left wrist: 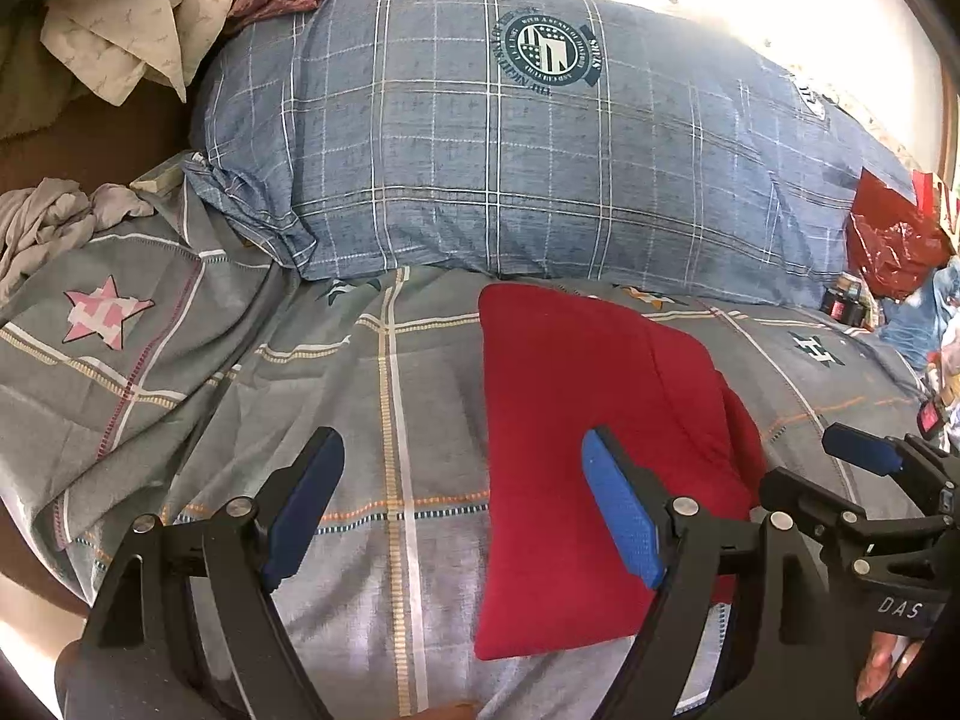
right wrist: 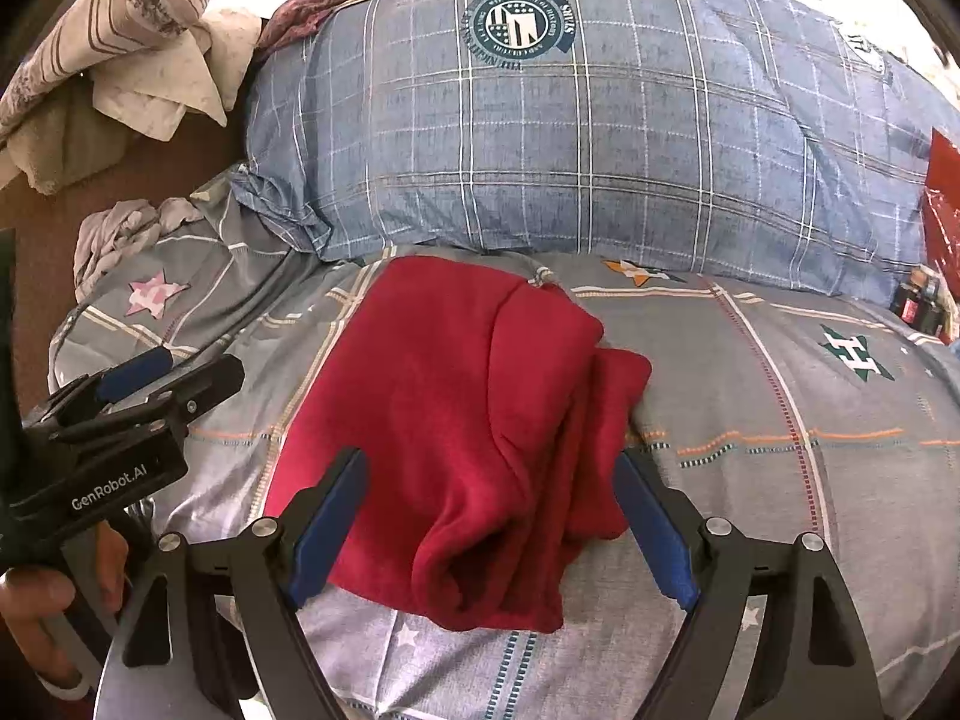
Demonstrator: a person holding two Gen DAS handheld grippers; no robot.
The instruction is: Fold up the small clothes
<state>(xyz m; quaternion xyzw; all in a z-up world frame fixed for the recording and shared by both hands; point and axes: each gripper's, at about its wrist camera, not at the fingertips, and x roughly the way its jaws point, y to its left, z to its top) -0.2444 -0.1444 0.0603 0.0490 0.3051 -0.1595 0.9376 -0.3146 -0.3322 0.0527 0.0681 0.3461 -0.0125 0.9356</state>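
Observation:
A red fleece garment (left wrist: pixel 576 420) lies folded on the grey checked bedsheet (left wrist: pixel 372 396). It also shows in the right wrist view (right wrist: pixel 456 420), with a thicker bunched fold at its right and near edge. My left gripper (left wrist: pixel 462 450) is open and empty, above the sheet at the garment's left edge. My right gripper (right wrist: pixel 492 468) is open and empty, its fingers either side of the garment's near part. The right gripper also shows in the left wrist view (left wrist: pixel 864 456). The left gripper shows in the right wrist view (right wrist: pixel 138 378).
A large blue checked pillow (left wrist: pixel 510 150) lies behind the garment. Crumpled grey cloth (left wrist: pixel 54 216) and cream cloths (left wrist: pixel 120 30) lie at the far left. A red plastic bag (left wrist: pixel 888 234) and small clutter sit at the right edge.

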